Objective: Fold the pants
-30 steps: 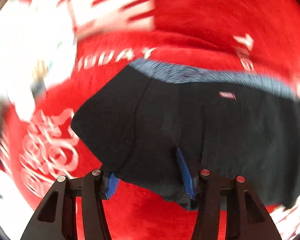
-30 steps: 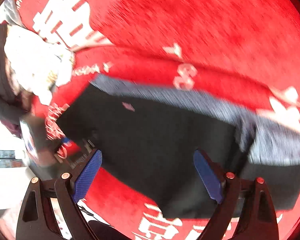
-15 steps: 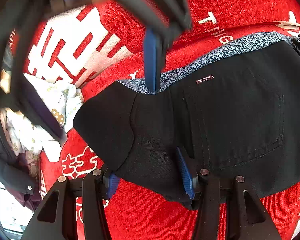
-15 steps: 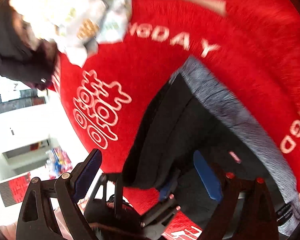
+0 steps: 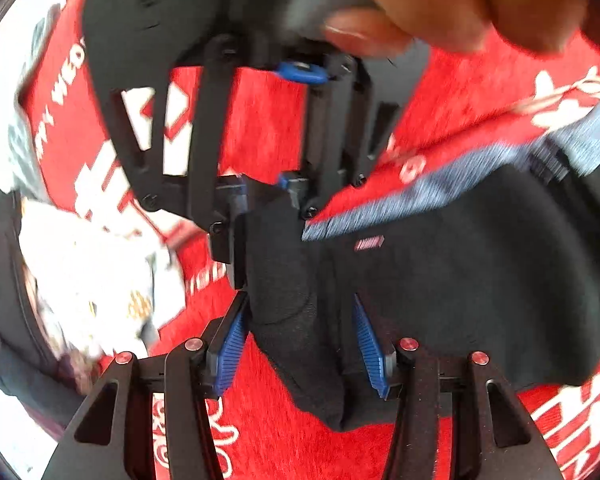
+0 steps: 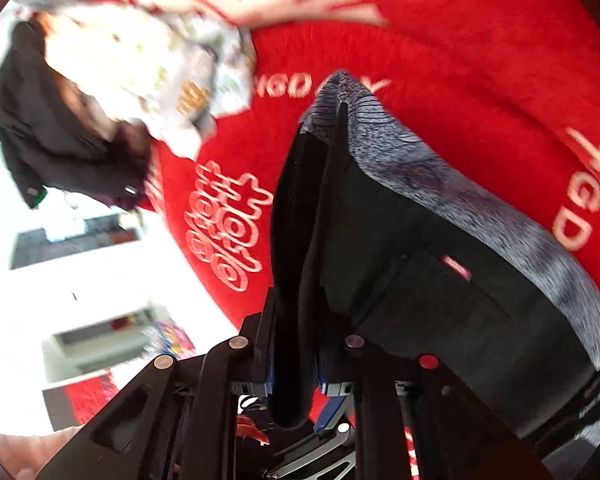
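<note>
Black pants (image 5: 460,280) with a grey-blue waistband (image 5: 420,196) lie on a red cloth. In the left wrist view, my left gripper (image 5: 300,344) has its blue pads around a bunched fold of the pants, close on the cloth. My right gripper (image 5: 268,204) comes in from above and is shut on the pants' edge just beyond. In the right wrist view, my right gripper (image 6: 296,368) clamps a lifted black fold, and the waistband (image 6: 440,184) runs off to the right.
The red cloth (image 6: 480,60) with white lettering covers the surface. A heap of white patterned and dark clothes (image 6: 120,80) lies at the left, also shown in the left wrist view (image 5: 80,280). The surface's edge drops off at the lower left (image 6: 100,280).
My right gripper swung over to the pants' left end and closed on the fold just beyond my left gripper. My left gripper's jaws narrowed on the cloth. The fold is lifted.
</note>
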`<state>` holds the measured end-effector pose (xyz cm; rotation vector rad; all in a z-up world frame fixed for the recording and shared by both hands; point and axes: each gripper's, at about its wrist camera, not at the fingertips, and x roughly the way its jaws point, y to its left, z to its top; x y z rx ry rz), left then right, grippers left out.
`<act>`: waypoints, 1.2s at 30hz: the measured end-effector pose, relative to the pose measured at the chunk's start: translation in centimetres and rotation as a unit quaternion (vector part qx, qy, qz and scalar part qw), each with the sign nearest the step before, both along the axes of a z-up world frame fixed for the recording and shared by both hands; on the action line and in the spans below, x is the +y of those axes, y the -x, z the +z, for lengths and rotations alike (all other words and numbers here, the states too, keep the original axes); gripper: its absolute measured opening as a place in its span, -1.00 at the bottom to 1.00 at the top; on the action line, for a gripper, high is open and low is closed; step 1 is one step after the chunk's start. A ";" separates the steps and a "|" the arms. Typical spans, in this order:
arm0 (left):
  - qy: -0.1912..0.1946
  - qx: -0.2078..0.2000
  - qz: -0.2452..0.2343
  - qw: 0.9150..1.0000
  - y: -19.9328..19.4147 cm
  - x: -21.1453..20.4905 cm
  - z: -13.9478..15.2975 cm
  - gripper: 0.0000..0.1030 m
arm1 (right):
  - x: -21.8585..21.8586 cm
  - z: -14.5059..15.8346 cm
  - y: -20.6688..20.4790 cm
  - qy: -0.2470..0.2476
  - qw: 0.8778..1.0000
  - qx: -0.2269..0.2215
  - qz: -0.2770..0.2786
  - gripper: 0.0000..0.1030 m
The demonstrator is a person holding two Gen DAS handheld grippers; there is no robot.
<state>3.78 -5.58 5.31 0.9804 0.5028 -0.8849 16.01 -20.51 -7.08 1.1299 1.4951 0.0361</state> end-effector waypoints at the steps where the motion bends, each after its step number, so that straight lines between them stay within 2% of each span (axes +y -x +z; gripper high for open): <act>1: 0.012 0.000 -0.012 1.000 0.9 -0.5 1.3 0.03 | -0.8 1.4 1.3 -0.001 1.000 -0.018 -0.013 -0.68; 5: 0.043 -0.004 -0.048 0.998 3.8 -2.0 4.4 0.03 | -3.7 5.7 5.4 0.002 0.996 -0.068 -0.056 -0.68; 10: 0.076 0.017 -0.102 0.992 9.1 -4.4 8.1 0.03 | -6.6 10.6 12.3 0.030 0.986 -0.113 -0.117 -0.67; 13: 0.088 0.045 -0.140 0.985 12.8 -5.6 9.0 0.03 | -8.3 13.0 17.6 0.052 0.978 -0.126 -0.157 -0.68; 17: 0.085 0.077 -0.189 0.975 18.5 -7.9 9.1 0.03 | -9.8 14.5 25.4 0.081 0.967 -0.125 -0.207 -0.67; 22: 0.054 0.123 -0.243 0.961 25.8 -10.4 6.8 0.03 | -11.9 14.0 35.4 0.093 0.950 -0.102 -0.280 -0.68; 27: 0.010 0.141 -0.273 0.952 30.8 -11.8 3.8 0.03 | -12.3 11.7 42.8 0.090 0.936 -0.073 -0.332 -0.68; 30: -0.009 0.154 -0.280 0.948 32.7 -12.4 2.4 0.03 | -12.3 10.4 45.4 0.093 0.933 -0.060 -0.343 -0.68; 36: -0.088 0.217 -0.260 0.937 33.3 -13.8 -1.0 0.03 | -11.4 5.7 47.9 0.083 0.934 -0.011 -0.347 -0.67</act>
